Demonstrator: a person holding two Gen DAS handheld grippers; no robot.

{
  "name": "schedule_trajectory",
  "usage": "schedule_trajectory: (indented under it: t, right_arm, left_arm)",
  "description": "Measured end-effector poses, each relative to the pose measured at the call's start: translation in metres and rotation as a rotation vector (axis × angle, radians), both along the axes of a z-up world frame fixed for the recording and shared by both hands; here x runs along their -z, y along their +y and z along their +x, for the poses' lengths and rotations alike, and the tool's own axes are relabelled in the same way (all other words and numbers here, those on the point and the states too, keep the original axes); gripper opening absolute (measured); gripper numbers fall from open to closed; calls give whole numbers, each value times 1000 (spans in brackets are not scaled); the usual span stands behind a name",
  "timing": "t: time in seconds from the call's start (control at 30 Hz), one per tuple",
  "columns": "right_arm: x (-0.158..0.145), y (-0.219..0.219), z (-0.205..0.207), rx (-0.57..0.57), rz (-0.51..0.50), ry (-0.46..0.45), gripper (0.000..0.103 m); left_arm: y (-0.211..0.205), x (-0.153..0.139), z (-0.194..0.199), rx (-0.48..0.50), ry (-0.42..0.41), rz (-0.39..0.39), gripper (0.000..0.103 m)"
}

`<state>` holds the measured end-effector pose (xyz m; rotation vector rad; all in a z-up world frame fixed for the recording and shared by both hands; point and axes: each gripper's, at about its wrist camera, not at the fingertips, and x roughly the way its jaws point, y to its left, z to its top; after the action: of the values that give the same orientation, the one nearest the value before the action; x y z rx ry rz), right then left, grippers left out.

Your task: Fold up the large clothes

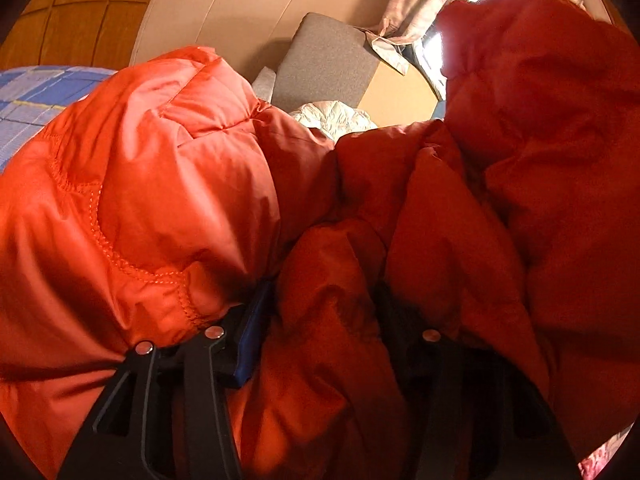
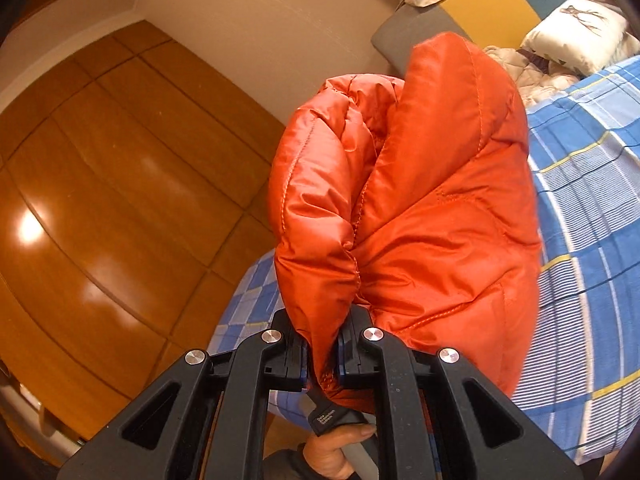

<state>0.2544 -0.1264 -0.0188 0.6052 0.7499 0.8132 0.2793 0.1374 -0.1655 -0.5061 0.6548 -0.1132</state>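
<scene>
the orange padded jacket (image 2: 408, 208) is off the bed and held up in the air between the two grippers, so the step in hand looks like the lift and shake-out that comes before any fold is laid.

in the right wrist view the right gripper (image 2: 323, 364) sits at the lower centre of the frame, its jaws closed narrow on a bunched edge of the jacket; the cloth balloons upward from the pinch and fills the middle of the frame. below it, at the bottom edge, the left hand (image 2: 340, 452) grips a handle.

in the left wrist view the jacket (image 1: 168, 184) floods nearly the whole frame. the left gripper (image 1: 320, 320) lies at the lower centre, half buried in fabric. cloth passes between its fingers and it appears clamped on a fold, though the right finger is mostly hidden.

the blue checked bedsheet (image 2: 592, 216) runs down the right side of the right wrist view, with a pillow (image 2: 576, 32) at the upper right and a wooden wardrobe (image 2: 100, 200) on the left.

next, as i judge it, the jacket needs spreading flat on the sheet, the two grips drawn apart so the bunched padding opens out before it is lowered.
</scene>
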Motion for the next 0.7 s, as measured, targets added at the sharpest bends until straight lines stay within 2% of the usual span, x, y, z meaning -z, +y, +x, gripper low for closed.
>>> schedule_trajectory:
  t: [0.17, 0.37, 0.53, 0.7]
  right_arm:
    - [7, 41, 0, -81, -65, -12, 10]
    - [14, 78, 0, -175, -89, -19, 9]
    - [22, 92, 6, -207, -98, -18, 9]
    - [29, 92, 6, -228, -109, -12, 9]
  left_arm:
    - [14, 2, -10, 4, 3, -52, 43]
    - [34, 2, -16, 2, 10, -128, 35]
    - [55, -1, -39, -7, 9, -213, 34]
    - [89, -11, -77, -48, -26, -245, 35]
